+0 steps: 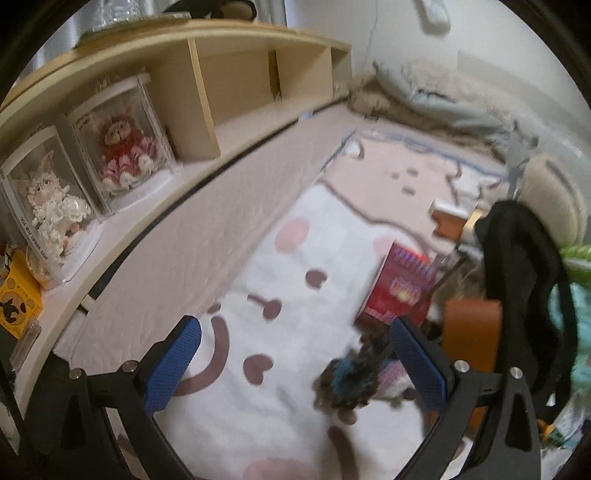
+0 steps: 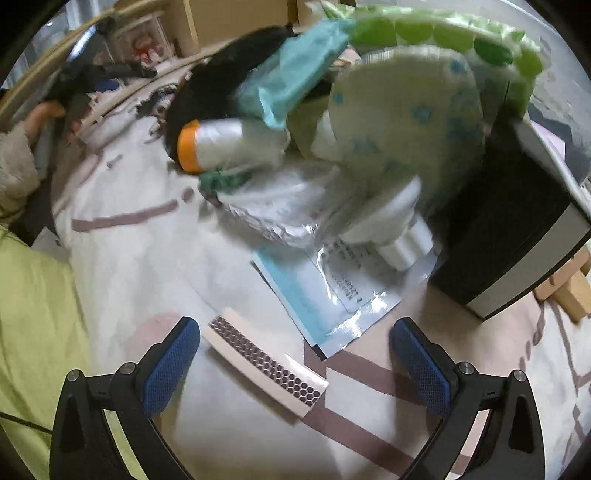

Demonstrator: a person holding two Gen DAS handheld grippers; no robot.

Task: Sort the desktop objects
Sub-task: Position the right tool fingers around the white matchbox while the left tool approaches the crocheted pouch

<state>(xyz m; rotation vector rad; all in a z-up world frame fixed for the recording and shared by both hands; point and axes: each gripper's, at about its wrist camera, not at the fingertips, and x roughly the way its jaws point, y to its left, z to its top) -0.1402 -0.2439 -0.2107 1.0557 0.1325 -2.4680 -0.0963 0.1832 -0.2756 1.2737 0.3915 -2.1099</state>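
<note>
My left gripper [image 1: 295, 358] is open and empty above the white cartoon desk mat [image 1: 280, 258]. A dark blue-brown fuzzy item [image 1: 351, 380] lies just inside its right finger, with a red box [image 1: 400, 288] beyond. My right gripper [image 2: 295, 362] is open and empty over a white matchbox with a honeycomb strike strip [image 2: 266, 369], which lies between its fingers. Ahead lie a blue-and-clear sealed pouch [image 2: 332, 295], a foil pack [image 2: 273, 214], a white bottle with orange cap [image 2: 218, 144] and a white patterned bottle [image 2: 402, 147].
A wooden shelf [image 1: 229, 92] along the left holds two boxed dolls [image 1: 122, 136] and a yellow box [image 1: 16, 299]. A black bag [image 1: 517, 266] and orange item [image 1: 472, 332] crowd the right. A black box [image 2: 506, 236], green packaging [image 2: 461, 33] and wooden blocks [image 2: 572, 295] stand at right.
</note>
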